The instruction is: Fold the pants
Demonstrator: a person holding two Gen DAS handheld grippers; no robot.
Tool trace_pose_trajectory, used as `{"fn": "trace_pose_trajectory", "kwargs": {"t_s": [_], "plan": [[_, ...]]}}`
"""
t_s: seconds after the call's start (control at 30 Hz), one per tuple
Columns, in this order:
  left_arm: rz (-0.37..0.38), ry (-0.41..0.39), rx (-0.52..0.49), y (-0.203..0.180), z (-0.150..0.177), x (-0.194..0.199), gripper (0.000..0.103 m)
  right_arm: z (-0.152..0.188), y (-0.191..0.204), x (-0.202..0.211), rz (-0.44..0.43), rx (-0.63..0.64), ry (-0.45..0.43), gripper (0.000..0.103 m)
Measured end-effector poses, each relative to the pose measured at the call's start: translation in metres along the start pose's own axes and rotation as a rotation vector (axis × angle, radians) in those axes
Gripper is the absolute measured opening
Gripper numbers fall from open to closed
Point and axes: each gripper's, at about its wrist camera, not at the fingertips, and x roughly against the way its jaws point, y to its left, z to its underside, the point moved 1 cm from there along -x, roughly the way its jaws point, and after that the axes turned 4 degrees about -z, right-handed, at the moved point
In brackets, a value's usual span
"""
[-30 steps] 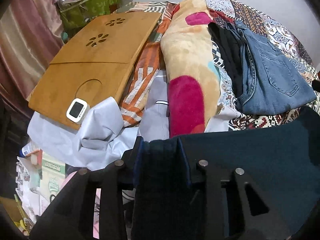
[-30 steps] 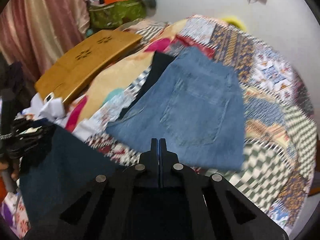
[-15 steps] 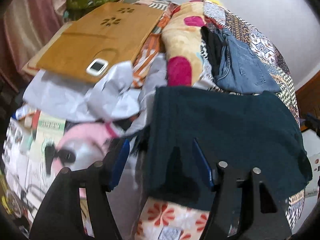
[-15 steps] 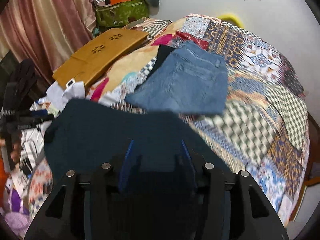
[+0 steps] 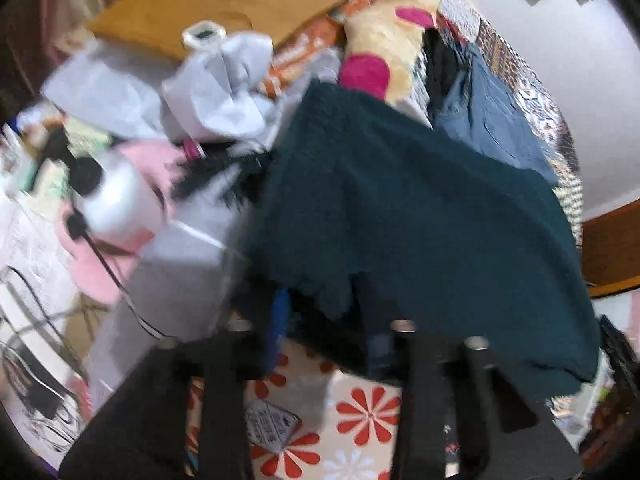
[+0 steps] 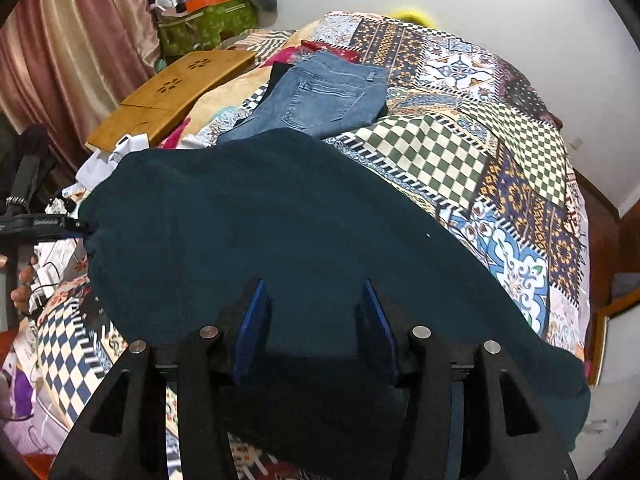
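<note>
Dark teal pants (image 6: 280, 224) lie spread across the near edge of the patchwork bed (image 6: 500, 128). My right gripper (image 6: 314, 312) is open, its blue-padded fingers (image 6: 250, 320) apart just above the cloth and holding nothing. In the blurred left wrist view the same pants (image 5: 400, 208) lie ahead, and my left gripper (image 5: 324, 320) is open at their near hem, with a blue pad (image 5: 278, 320) showing. The left gripper also shows at the left edge of the right wrist view (image 6: 44, 222), at the pants' far corner.
Folded blue jeans (image 6: 320, 96) over a black garment lie farther up the bed. A wooden lap desk (image 6: 172, 92), a pillow (image 5: 384, 40) and white cloth (image 5: 224, 92) sit to the left. Curtains and a green bag (image 6: 204, 28) stand behind.
Both grippers have opened and let go of the teal pants, which now lie spread on the bed. Both have drawn back; the left view swung down and left.
</note>
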Motion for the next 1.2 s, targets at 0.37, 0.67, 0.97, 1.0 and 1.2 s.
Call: {"fn": "trace_pose_trajectory", "kwargs": {"t_s": [0.37,0.67,0.97,1.0,1.2], "plan": [[-0.067,-0.109,-0.122,0.007,0.001,0.032,0.012,-0.008,0.01,0.009,-0.041,-0.008,-0.075,0.061],[-0.121,-0.064,-0.171,0.005,0.018,0.008,0.032,0.029,0.003,-0.014,-0.084,-0.122,0.0,0.069],[-0.235,-0.268,-0.337,-0.03,0.006,0.064,0.077,0.063,-0.042,0.028,0.067,-0.229,-0.062,0.069],[-0.222,-0.28,-0.344,-0.035,0.005,0.068,0.079,0.069,-0.053,0.035,0.087,-0.264,-0.076,0.069],[-0.125,-0.274,-0.394,-0.092,-0.007,0.068,0.084,0.11,-0.13,0.078,0.202,-0.487,-0.13,0.069]]}}
